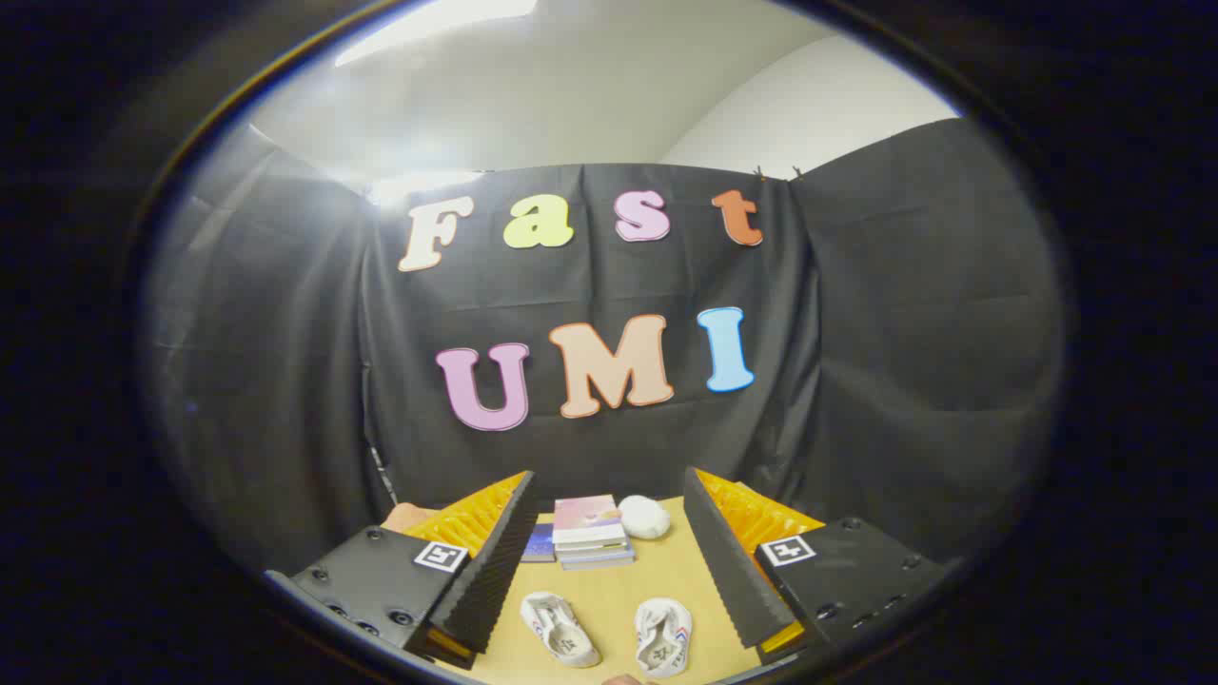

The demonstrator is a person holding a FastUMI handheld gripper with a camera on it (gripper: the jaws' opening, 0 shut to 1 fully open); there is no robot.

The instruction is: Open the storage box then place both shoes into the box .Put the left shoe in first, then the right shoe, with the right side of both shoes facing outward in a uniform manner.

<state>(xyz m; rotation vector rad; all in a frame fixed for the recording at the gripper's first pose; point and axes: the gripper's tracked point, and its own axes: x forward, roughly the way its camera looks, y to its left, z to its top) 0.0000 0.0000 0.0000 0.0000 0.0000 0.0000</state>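
Note:
Two white shoes lie on the wooden table (657, 576) between my fingers. The left one (559, 629) lies angled, and the right one (663, 636) shows a red and blue stripe on its side. My gripper (609, 571) is open, held above the table, its fingers spread wide to either side of the shoes and touching nothing.
A stack of books (590, 533) sits beyond the shoes toward the back of the table, with a white round object (645, 517) beside it. Black cloth walls close the booth behind and at both sides.

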